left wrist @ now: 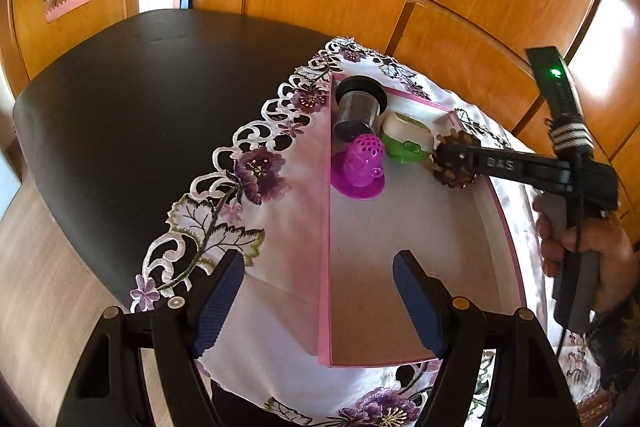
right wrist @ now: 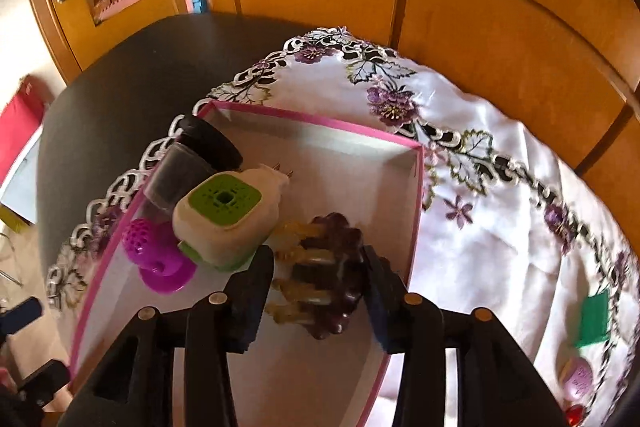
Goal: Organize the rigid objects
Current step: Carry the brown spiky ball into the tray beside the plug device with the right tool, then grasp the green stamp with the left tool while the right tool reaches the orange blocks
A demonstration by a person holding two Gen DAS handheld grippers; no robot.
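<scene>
In the lower part of the frame the left gripper (left wrist: pixel 318 301) stands open, its blue fingers (left wrist: pixel 218 301) on both sides of the pink wall of a shallow box (left wrist: pixel 508 227). In the far corner of the box, at the centre of the frame, stand a dark jar (left wrist: pixel 356 107), a green and white plug-in device (left wrist: pixel 406 137) and a purple perforated piece (left wrist: pixel 360 167). From the right, the right gripper (left wrist: pixel 454 163) reaches a brown spiky object (left wrist: pixel 450 167) inside the box. The box lies on an embroidered cloth (left wrist: pixel 248 187) over the dark counter (left wrist: pixel 140 99).

black claws (left wrist: pixel 316 301) with ribbed blue pads (left wrist: pixel 218 301) and brass pins — the right claw (right wrist: pixel 316 277) stamped "das", cable-wrapped.
</scene>
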